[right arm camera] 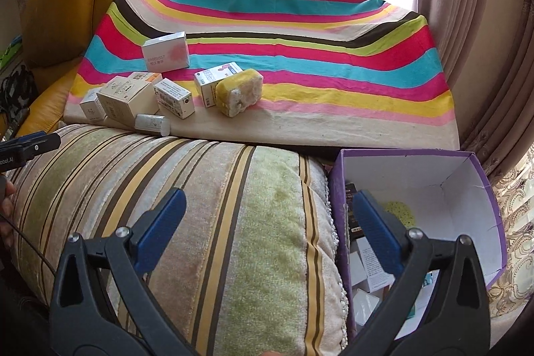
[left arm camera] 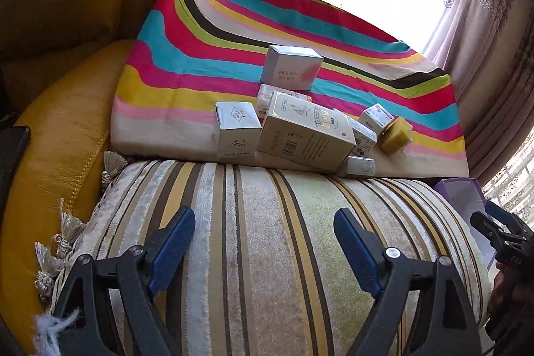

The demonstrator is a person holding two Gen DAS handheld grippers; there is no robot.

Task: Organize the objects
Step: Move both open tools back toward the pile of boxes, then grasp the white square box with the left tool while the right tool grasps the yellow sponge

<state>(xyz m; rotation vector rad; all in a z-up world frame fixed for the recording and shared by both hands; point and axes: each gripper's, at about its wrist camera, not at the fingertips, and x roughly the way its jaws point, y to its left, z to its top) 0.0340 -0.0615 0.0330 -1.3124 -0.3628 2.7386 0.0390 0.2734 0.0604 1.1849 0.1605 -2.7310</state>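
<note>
Several small cartons lie on a rainbow-striped cloth (left arm camera: 207,62): a large cream carton (left arm camera: 305,135), a white cube box (left arm camera: 237,129), a pale blue box (left arm camera: 291,67) and a yellow sponge (left arm camera: 395,135). In the right wrist view the sponge (right arm camera: 238,92), the cream carton (right arm camera: 128,102) and the pale box (right arm camera: 166,52) also show. My left gripper (left arm camera: 263,232) is open and empty over a striped cushion (left arm camera: 267,222). My right gripper (right arm camera: 267,215) is open and empty, its right finger over a purple box (right arm camera: 480,185) holding small cartons.
A yellow armchair (left arm camera: 66,22) stands to the left. Curtains (right arm camera: 484,38) hang at the right, by a bright window behind. The striped cushion (right arm camera: 200,189) lies between the grippers and the cloth. A small white tube (right arm camera: 153,124) lies at the cloth's front edge.
</note>
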